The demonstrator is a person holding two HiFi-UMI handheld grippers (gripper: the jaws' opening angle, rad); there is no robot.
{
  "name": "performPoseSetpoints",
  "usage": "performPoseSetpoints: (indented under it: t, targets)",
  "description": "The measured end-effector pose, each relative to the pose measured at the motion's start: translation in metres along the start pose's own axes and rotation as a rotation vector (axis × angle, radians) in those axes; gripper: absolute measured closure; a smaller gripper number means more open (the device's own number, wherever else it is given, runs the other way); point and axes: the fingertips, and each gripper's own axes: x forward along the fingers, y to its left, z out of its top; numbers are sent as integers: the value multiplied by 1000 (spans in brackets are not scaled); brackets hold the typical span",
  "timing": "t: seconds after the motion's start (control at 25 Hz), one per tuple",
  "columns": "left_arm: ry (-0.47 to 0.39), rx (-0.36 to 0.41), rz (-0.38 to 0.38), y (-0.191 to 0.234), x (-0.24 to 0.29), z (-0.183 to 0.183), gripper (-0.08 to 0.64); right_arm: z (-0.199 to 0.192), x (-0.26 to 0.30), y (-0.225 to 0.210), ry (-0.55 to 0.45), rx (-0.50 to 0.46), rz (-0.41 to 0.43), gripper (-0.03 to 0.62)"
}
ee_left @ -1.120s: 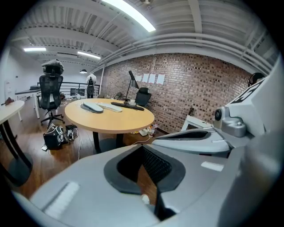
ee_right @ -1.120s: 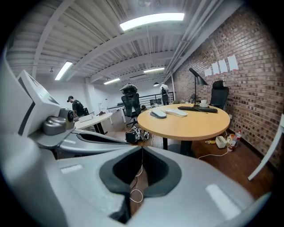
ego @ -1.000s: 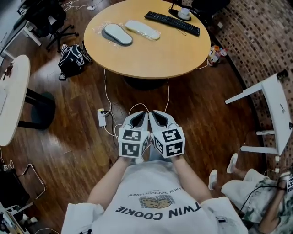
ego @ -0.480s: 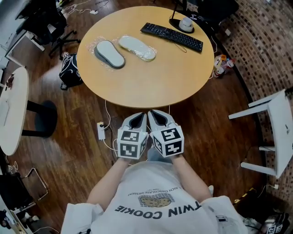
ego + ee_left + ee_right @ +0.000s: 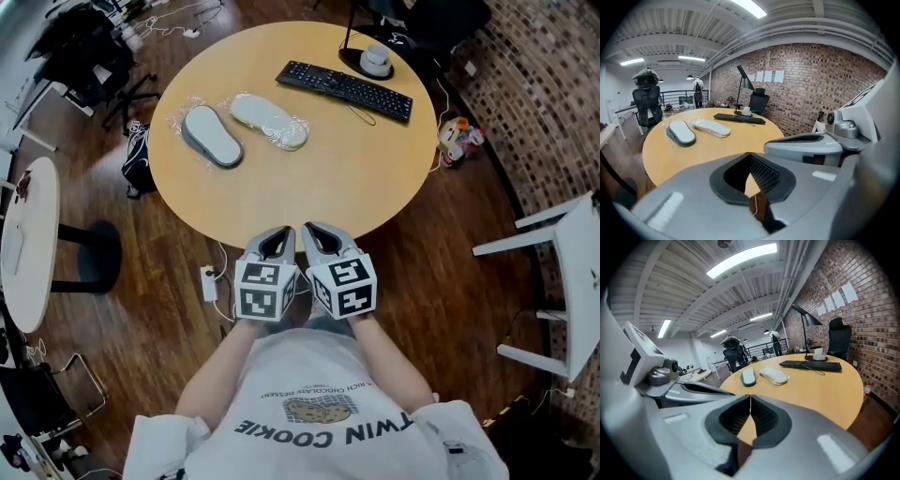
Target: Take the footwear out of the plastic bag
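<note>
The left gripper [image 5: 277,232] and right gripper [image 5: 315,229] are pressed together, empty. A grey slipper [image 5: 211,136] and a white slipper [image 5: 268,121], plastic-wrapped, lie on the round table [image 5: 319,169].

A grey slipper [image 5: 212,136] and a pale cream slipper [image 5: 268,121] lie flat, side by side, on the far left part of the round wooden table [image 5: 309,159], close together but not touching. Both point the same slanted way. Each is still inside crinkled clear plastic [image 5: 177,122], which spreads onto the tabletop around it.
</note>
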Motion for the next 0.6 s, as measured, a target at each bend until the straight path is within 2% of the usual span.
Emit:
performPoseSetpoints:
  t: [0.16,0.32,0.6]
  targets:
    - [-13,0,6,18,13,17,558,9,19,-6,8,0,7,589]
    - [-13,0,-19,35,36,29,558,23,46,-13,16,-7,0,589]
    - [-4,20,-79,91,86,64,558,50,106,-42,24,36,-83,589]
